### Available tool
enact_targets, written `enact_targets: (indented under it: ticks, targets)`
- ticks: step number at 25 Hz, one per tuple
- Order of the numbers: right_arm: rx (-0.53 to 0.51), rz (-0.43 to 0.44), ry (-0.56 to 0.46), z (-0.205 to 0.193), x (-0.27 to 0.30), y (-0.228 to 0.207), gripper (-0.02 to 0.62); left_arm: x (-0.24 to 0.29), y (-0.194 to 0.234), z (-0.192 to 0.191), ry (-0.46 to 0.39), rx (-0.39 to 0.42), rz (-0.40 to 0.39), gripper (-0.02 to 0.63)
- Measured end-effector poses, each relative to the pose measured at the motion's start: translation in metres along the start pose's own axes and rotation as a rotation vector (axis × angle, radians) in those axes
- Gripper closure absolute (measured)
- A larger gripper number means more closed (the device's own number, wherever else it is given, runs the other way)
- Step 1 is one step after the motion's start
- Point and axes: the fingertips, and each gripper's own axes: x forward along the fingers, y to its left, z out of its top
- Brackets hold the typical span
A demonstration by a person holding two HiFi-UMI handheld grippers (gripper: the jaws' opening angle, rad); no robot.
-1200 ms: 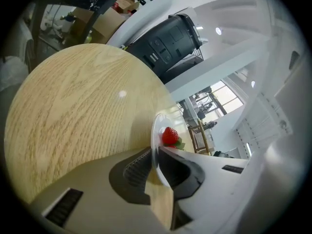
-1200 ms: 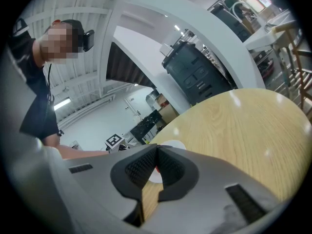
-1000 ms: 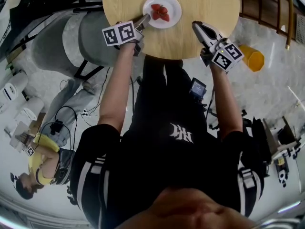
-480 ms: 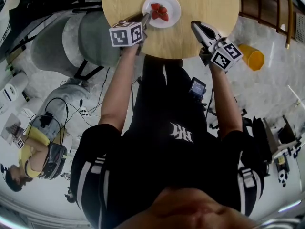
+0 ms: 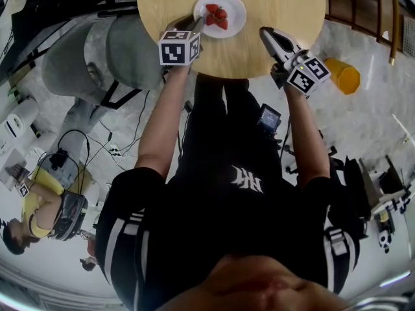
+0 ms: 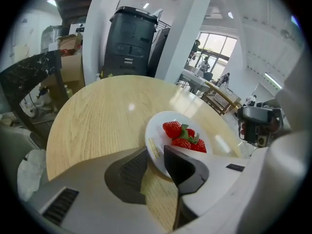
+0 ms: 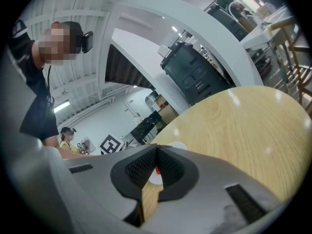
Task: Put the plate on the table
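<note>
Plate [image 5: 237, 6] rests on table [image 5: 285, 11], so your left gripper [image 5: 198, 24] jaws have just been opening, rim loose between them; right gripper [image 5: 266, 36] waits closed, empty.

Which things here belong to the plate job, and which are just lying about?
Job: plate, strawberries on it, table, left gripper, fingers just opening around the plate's rim.
Lying about: orange container on the floor, grey chair, cables.
</note>
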Motion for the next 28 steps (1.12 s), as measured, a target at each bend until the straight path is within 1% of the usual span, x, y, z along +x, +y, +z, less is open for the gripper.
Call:
enact_targets:
  ticks: [4,7,11,14,18,21,23,26,28]
  targets:
    - [0.003,-0.005,0.001,-0.003,-0.003,-0.001,0.598,-0.004,0.002,0.007,-0.029,0.063,0.037,0.497]
    - [0.007,-0.007,-0.002,-0.005,-0.005,-0.001,0.598,-0.007,0.003,0.013,-0.046,0.083,0.042,0.497]
    - [0.002,-0.002,-0.003,-0.005,-0.006,0.001,0.598,-0.013,0.006,0.018,-0.074,0.086,0.039,0.562]
    - [-0.018,0.01,-0.017,0.006,-0.008,0.012,0.598,-0.028,0.003,0.026,-0.135,0.083,0.019,0.594]
    - [-0.081,0.049,-0.054,0.038,-0.012,0.043,0.598,-0.066,-0.011,0.038,-0.253,0.083,-0.044,0.594]
    - [-0.123,0.087,-0.068,0.057,-0.026,0.076,0.598,-0.103,-0.034,0.035,-0.291,0.047,-0.138,0.594]
    - [-0.169,0.115,-0.08,0.071,-0.038,0.096,0.598,-0.125,-0.053,0.037,-0.313,0.035,-0.2,0.594]
    - [-0.243,0.162,-0.108,0.091,-0.045,0.122,0.598,-0.163,-0.074,0.058,-0.415,0.079,-0.263,0.594]
    - [-0.269,0.175,-0.095,0.089,-0.048,0.14,0.597,-0.19,-0.084,0.063,-0.489,0.073,-0.304,0.594]
